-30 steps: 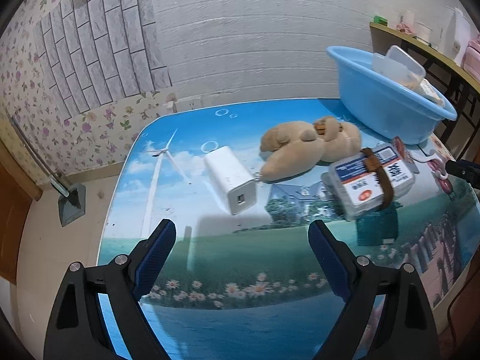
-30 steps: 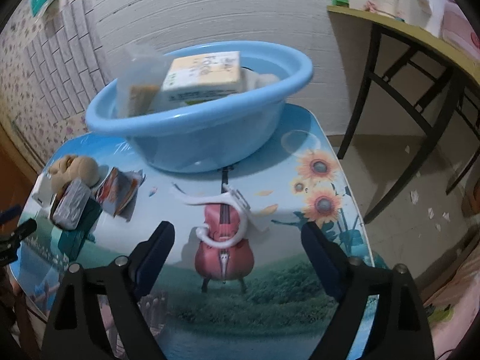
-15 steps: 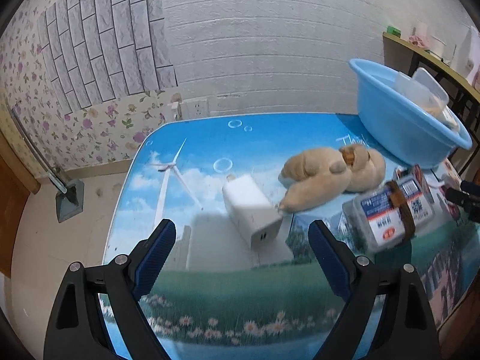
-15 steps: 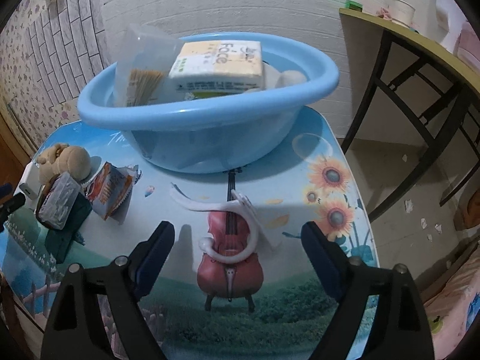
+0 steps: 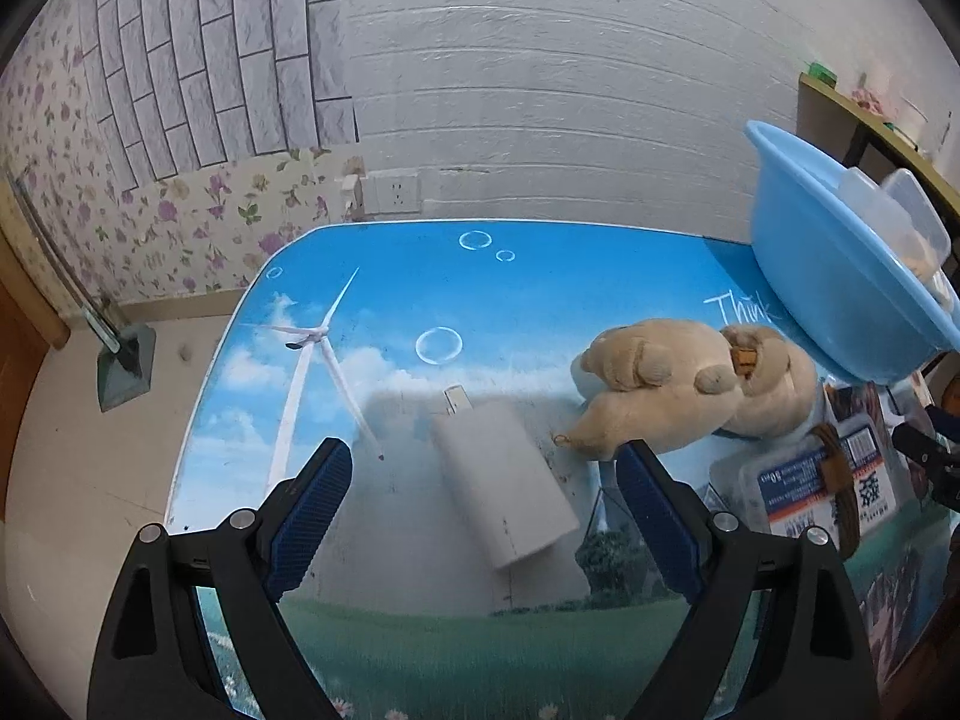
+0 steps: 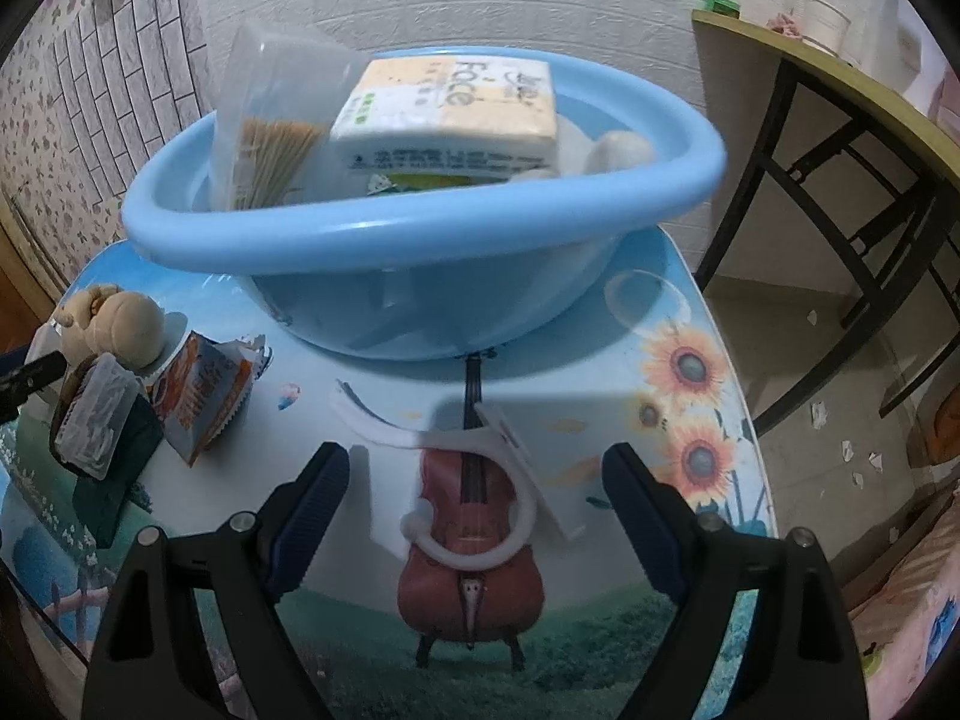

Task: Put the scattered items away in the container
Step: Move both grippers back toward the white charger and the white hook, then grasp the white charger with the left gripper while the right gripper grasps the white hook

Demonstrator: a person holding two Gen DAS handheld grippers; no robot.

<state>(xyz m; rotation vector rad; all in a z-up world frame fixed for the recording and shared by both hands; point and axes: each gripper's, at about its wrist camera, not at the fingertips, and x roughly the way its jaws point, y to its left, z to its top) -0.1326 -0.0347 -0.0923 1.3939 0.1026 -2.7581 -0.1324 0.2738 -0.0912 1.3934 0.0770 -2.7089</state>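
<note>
Blue basin [image 6: 420, 228] holds tissue pack [image 6: 450, 114], bagged sticks [image 6: 270, 138]; left tongs [image 5: 480, 480], right tongs [image 6: 474, 474] spread, empty.

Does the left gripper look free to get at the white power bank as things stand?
Probably yes. The left gripper stands open with the white power bank lying flat between its fingers, and the plush toy sits just clear of it.

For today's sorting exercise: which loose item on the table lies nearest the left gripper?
The white power bank, lying between the open left gripper fingers; the plush toy sits farther off.
</note>
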